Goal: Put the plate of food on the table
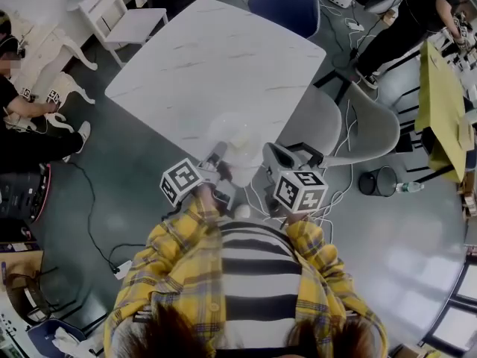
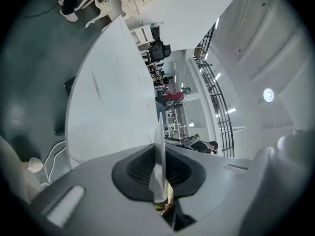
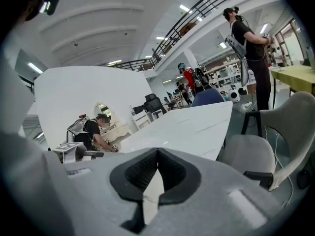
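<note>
A clear plate (image 1: 237,142) with pale yellow food hangs over the near edge of the white marble table (image 1: 223,58), held between my two grippers. My left gripper (image 1: 216,157) grips its left rim. In the left gripper view the jaws (image 2: 159,154) are shut on the thin rim, seen edge-on, with a bit of yellow food (image 2: 170,194) below. My right gripper (image 1: 271,155) is at the plate's right rim. In the right gripper view its jaws (image 3: 157,154) meet at the tip with a pale sliver of plate (image 3: 153,188) between the pads. The table (image 3: 192,127) lies ahead.
A blue chair (image 1: 287,6) stands at the table's far side and grey chairs (image 1: 358,125) at its right. A white bench (image 1: 123,17), a person sitting on the floor (image 1: 19,107), a yellow table (image 1: 440,103), a black bin (image 1: 384,181) and floor cables (image 1: 97,222) surround it.
</note>
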Demonstrator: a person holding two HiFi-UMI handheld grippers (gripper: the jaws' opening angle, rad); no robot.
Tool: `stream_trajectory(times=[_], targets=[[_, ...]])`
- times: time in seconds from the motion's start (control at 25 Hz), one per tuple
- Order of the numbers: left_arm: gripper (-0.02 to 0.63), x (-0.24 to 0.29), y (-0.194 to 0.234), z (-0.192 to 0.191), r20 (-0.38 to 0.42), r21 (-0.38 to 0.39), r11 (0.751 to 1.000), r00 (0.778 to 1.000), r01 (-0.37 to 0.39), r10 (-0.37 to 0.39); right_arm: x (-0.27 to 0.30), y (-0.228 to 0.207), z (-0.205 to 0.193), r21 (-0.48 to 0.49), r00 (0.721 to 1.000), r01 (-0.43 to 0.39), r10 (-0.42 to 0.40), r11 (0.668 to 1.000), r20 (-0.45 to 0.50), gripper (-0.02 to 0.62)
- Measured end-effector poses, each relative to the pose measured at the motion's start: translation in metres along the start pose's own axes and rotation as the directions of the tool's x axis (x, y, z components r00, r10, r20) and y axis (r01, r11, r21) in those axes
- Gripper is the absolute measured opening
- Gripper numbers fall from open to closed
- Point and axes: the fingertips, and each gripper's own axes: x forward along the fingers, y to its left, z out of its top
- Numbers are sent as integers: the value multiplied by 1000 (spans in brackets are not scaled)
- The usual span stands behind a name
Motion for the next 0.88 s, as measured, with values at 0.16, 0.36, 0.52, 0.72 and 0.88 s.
stream_trajectory(times=[0.16, 0.36, 0.52, 0.72, 0.88], targets=[[20, 20, -6, -3, 5, 20, 1000, 1000, 14, -15, 9, -16, 10, -8, 1000, -12, 12, 1000, -4, -3], [20, 35, 0, 0, 0, 35, 999, 1000, -9, 9, 17, -25, 15, -1, 1000, -15, 15, 1000, -12, -3], [20, 48, 4, 15, 3, 44, 998, 999, -34, 34, 30, -28, 18, 0, 1000, -14, 14, 1000, -28, -3], [20, 74, 4, 36, -14, 78, 996, 999, -46, 48, 50, -32, 34, -5, 1000, 2, -2, 1000, -30, -3], [20, 98, 2, 54, -37, 99, 994, 998, -52, 56, 67, -35, 52, -6, 1000, 14, -14, 1000, -21, -3]])
